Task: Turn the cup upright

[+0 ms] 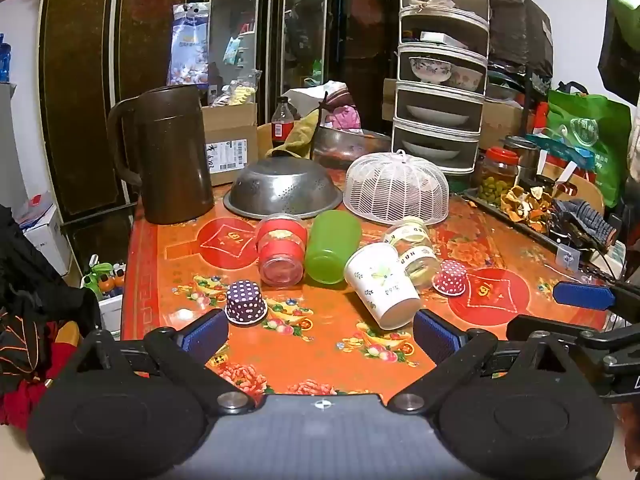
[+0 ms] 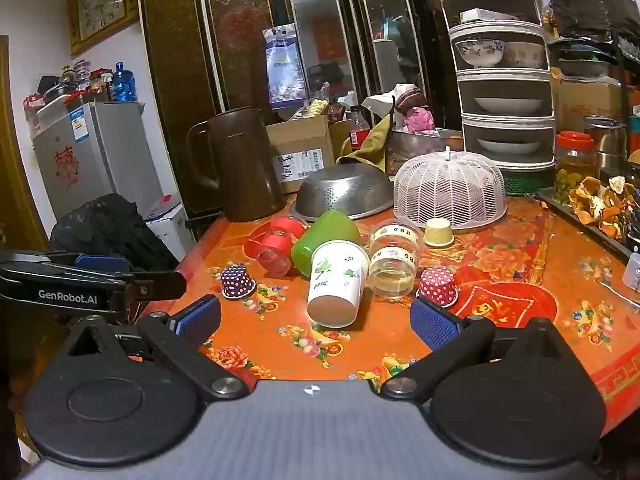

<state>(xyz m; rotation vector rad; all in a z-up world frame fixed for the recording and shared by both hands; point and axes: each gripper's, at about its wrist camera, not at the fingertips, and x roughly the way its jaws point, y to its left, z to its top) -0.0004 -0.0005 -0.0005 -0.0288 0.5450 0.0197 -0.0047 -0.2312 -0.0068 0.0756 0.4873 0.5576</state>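
Observation:
Several cups lie on their sides in a row on the orange table (image 1: 312, 352): a red-banded glass cup (image 1: 280, 254), a green plastic cup (image 1: 332, 246), a white paper cup (image 1: 380, 284) and a clear glass cup (image 1: 414, 250). The right wrist view shows the same row: red (image 2: 276, 246), green (image 2: 320, 236), white paper (image 2: 338, 282), clear glass (image 2: 394, 260). My left gripper (image 1: 320, 336) is open and empty, just short of the paper cup. My right gripper (image 2: 316, 322) is open and empty, with the paper cup's base between its fingers' line.
Small upside-down cupcake cups stand near: purple dotted (image 1: 245, 302), red dotted (image 1: 451, 278), yellow (image 2: 439, 232). Behind are a brown jug (image 1: 172, 156), a steel colander (image 1: 282, 190), a white mesh food cover (image 1: 396, 188), a dish rack (image 1: 440, 80) and a tray of peels (image 1: 524, 200).

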